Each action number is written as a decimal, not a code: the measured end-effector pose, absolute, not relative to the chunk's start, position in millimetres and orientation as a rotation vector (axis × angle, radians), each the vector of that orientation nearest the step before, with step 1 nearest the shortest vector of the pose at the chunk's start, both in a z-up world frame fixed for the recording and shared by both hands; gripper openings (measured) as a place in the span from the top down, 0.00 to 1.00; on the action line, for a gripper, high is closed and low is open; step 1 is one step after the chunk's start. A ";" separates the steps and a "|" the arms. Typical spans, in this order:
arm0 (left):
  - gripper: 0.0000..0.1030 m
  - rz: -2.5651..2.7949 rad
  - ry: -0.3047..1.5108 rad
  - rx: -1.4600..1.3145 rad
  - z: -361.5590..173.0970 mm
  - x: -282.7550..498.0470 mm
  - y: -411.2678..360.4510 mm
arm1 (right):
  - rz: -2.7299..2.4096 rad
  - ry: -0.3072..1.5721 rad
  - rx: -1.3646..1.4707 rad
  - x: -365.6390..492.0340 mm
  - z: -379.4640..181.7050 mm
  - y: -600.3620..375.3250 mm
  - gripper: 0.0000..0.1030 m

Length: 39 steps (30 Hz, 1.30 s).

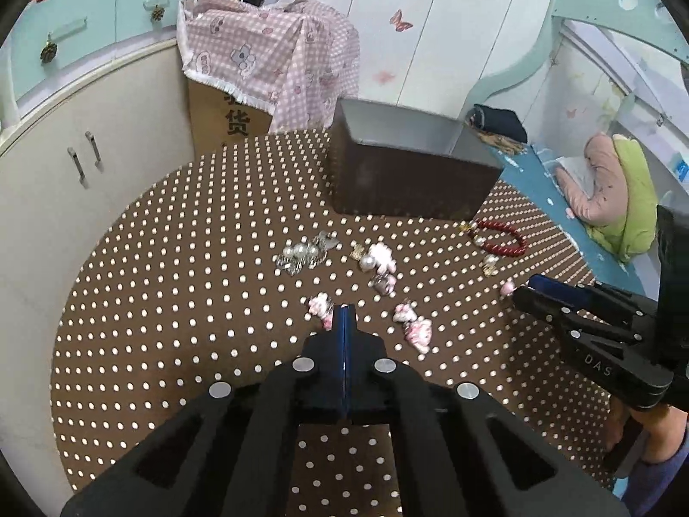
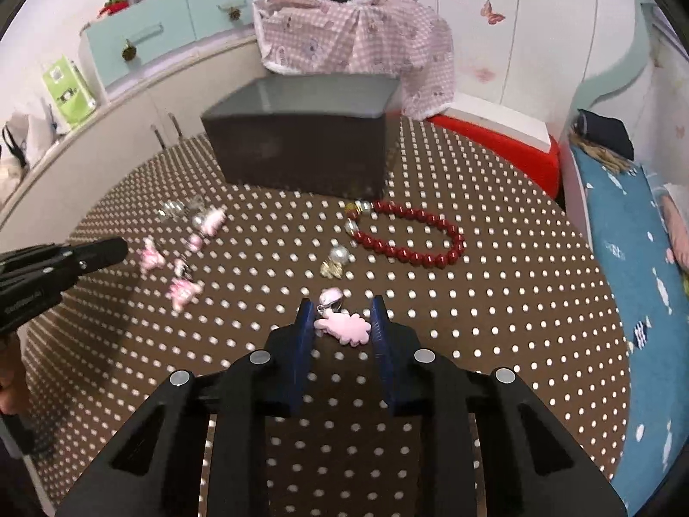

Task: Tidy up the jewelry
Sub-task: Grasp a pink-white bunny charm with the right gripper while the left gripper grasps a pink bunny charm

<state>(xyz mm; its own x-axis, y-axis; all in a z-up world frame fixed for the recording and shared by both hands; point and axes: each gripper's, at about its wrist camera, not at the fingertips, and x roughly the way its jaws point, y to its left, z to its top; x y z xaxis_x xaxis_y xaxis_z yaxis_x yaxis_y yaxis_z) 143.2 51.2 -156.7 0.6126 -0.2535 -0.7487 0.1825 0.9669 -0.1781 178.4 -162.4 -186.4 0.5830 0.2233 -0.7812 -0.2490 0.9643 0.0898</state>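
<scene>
My left gripper [image 1: 346, 312] is shut, its blue pads together just above the dotted tablecloth [image 1: 172, 301]. A pink charm [image 1: 320, 305] lies against its tip; I cannot tell whether it is pinched. More pink charms [image 1: 415, 323], a pearl cluster [image 1: 301, 254] and a red bead bracelet [image 1: 501, 237] lie in front of a dark brown open box [image 1: 409, 181]. In the right wrist view my right gripper [image 2: 342, 323] has its pads against both sides of a flat pink charm [image 2: 344, 328]. A pearl earring [image 2: 335, 259], the bracelet [image 2: 413, 237] and the box [image 2: 301, 151] are beyond it. The left gripper [image 2: 118, 249] comes in from the left.
A pink checked cloth [image 1: 267, 51] covers a cardboard box behind the table. A red stool with a white top [image 2: 499, 142] stands at the back right. A bed with a blue sheet [image 2: 624, 258] runs along the right edge, and white cabinets [image 1: 86, 163] curve round the left.
</scene>
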 end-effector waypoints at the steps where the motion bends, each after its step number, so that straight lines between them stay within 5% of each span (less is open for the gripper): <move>1: 1.00 -0.257 0.865 -0.083 -151.9 142.1 50.7 | 0.279 0.895 -0.027 176.0 -181.6 -162.5 0.74; 14: 0.99 -0.291 0.866 -0.123 -133.1 148.7 58.4 | 0.293 0.850 0.009 177.0 -150.3 -169.2 0.74; 18: 0.62 -0.228 0.916 -0.133 -154.1 152.9 56.0 | 0.303 0.869 0.014 178.8 -158.2 -167.1 0.74; 19: 0.61 -0.203 0.910 -0.104 -157.6 153.7 52.1 | 0.306 0.876 0.014 178.9 -160.5 -166.7 0.74; 27: 0.62 -0.181 0.948 -0.082 -176.4 171.4 40.6 | 0.311 0.887 0.021 183.7 -168.5 -166.5 0.74; 32: 0.86 -0.180 0.949 -0.064 -180.4 173.5 39.4 | 0.313 0.891 0.024 187.8 -171.5 -165.5 0.74; 39: 0.95 -0.219 0.908 -0.058 -170.6 163.6 41.8 | 0.322 0.885 0.024 192.0 -167.0 -162.9 0.74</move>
<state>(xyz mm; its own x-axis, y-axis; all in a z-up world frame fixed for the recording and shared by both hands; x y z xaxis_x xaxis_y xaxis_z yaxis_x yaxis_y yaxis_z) 163.6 41.8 -170.6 0.5947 -0.2128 -0.7753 0.1636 0.9762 -0.1424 192.0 -162.9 -167.0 0.5881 0.2863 -0.7564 -0.2668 0.9516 0.1528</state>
